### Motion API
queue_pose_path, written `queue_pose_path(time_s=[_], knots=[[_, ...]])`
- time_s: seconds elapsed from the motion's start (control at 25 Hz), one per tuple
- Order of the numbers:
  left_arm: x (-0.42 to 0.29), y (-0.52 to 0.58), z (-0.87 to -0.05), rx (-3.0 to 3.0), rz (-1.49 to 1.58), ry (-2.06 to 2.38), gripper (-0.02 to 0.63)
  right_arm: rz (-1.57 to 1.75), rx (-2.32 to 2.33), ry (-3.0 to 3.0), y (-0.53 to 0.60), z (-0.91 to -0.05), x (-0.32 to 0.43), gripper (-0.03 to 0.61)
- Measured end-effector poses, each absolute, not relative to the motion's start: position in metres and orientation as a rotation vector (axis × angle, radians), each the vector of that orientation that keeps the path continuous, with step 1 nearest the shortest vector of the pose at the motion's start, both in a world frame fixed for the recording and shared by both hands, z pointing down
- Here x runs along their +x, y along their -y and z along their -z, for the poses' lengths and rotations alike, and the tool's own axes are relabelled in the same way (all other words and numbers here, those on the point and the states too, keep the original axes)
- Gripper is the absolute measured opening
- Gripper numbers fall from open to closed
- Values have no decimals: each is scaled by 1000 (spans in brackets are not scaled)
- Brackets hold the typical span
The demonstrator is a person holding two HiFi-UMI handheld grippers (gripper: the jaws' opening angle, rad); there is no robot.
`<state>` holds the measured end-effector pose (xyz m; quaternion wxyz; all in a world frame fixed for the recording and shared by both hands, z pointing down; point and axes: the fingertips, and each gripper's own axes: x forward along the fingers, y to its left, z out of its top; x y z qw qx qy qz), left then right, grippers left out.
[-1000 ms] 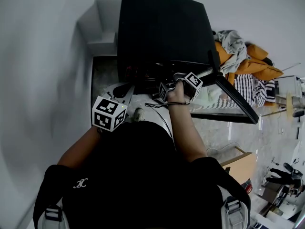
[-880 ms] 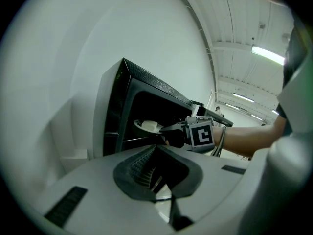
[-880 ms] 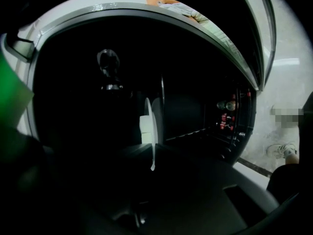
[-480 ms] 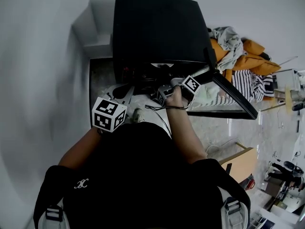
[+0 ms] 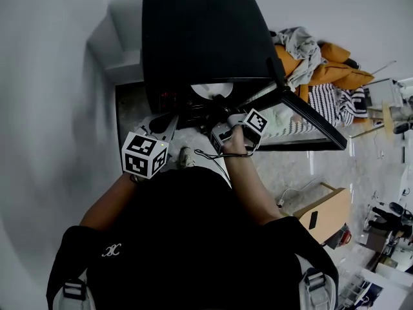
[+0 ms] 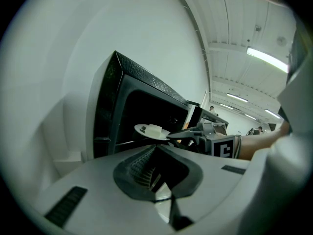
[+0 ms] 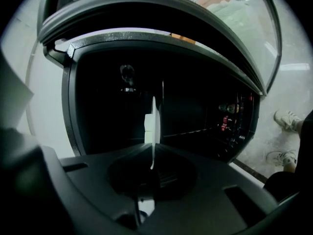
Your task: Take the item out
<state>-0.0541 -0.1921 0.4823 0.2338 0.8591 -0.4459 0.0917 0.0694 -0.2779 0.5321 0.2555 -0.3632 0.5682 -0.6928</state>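
Observation:
A black microwave (image 5: 200,37) stands with its door (image 5: 303,118) swung open. My right gripper (image 5: 219,105) is shut on the rim of a white plate (image 5: 211,90) that sticks out of the cavity mouth. In the right gripper view the plate (image 7: 153,126) is edge-on between the jaws, with a small white block (image 7: 147,122) on it. The left gripper view shows the plate (image 6: 146,131), the block (image 6: 154,129) and the right gripper (image 6: 182,135) holding it level. My left gripper (image 5: 169,118) hangs left of the plate, jaws together, holding nothing.
A heap of orange, grey and striped clothes (image 5: 322,70) lies right of the microwave. The open door juts toward the right. A white ledge (image 5: 122,73) and a wall are at the left. A cardboard box (image 5: 322,215) stands on the floor at lower right.
The right gripper has drawn back with the plate, which now shows outside the microwave's mouth. The left gripper has barely moved.

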Motion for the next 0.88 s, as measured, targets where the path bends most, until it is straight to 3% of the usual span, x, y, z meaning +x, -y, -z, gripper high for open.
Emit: queue_pose_path(time_s=[0.88], knots=[[-24,243,-501,2457,-261,1007,8,1777,-1035,-1497,211,-531,101,23]])
